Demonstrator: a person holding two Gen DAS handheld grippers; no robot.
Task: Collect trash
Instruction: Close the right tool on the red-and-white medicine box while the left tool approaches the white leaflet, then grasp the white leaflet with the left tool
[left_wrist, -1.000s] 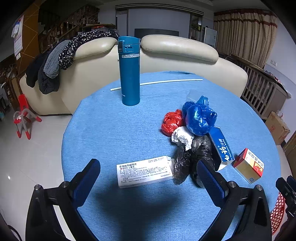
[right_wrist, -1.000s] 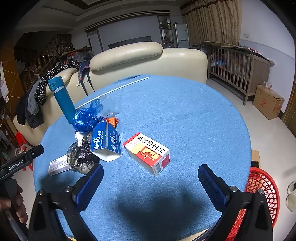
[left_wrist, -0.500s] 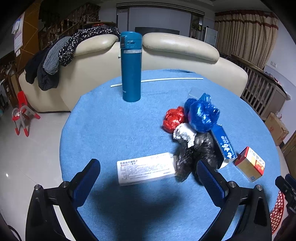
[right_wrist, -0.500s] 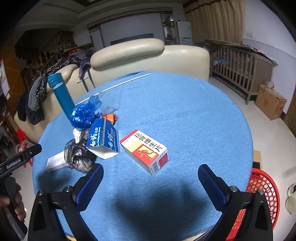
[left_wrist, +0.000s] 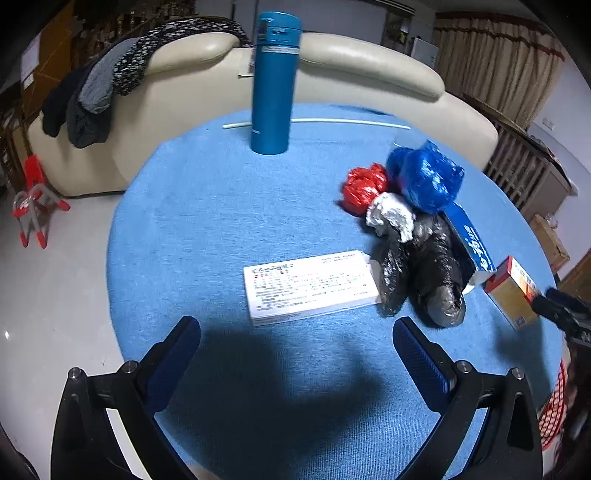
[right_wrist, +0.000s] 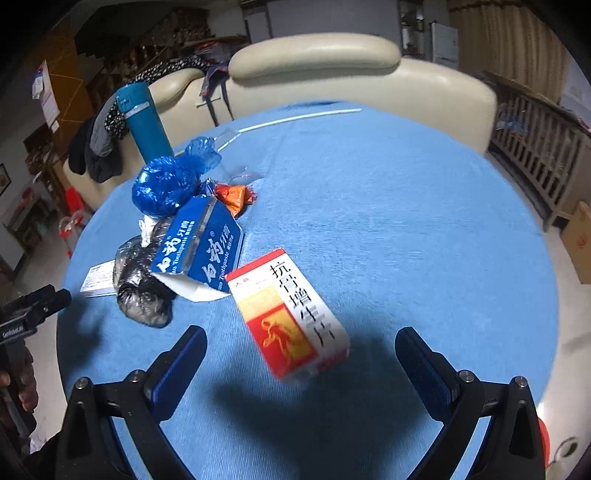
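Observation:
Trash lies on a round blue table (left_wrist: 207, 206). A flat white medicine box (left_wrist: 310, 286) lies just ahead of my open, empty left gripper (left_wrist: 295, 354). Right of it are black bags (left_wrist: 424, 269), a white wad (left_wrist: 391, 218), a red bag (left_wrist: 364, 188), a blue bag (left_wrist: 428, 177) and a blue toothpaste box (left_wrist: 469, 243). My open, empty right gripper (right_wrist: 299, 365) hovers over a red-and-white medicine box (right_wrist: 291, 314). The right wrist view also shows the toothpaste box (right_wrist: 201, 247), blue bag (right_wrist: 166, 184) and black bags (right_wrist: 142, 288).
A tall teal flask (left_wrist: 273, 85) stands at the table's far side by a thin white rod (left_wrist: 351, 121). A cream sofa (left_wrist: 369, 74) is behind. A red basket (left_wrist: 550, 413) sits on the floor at the right, below the table edge.
Both grippers have moved forward and lower toward the table. The white box is closer to the left gripper. The red-and-white box is now between the right gripper's fingers in view.

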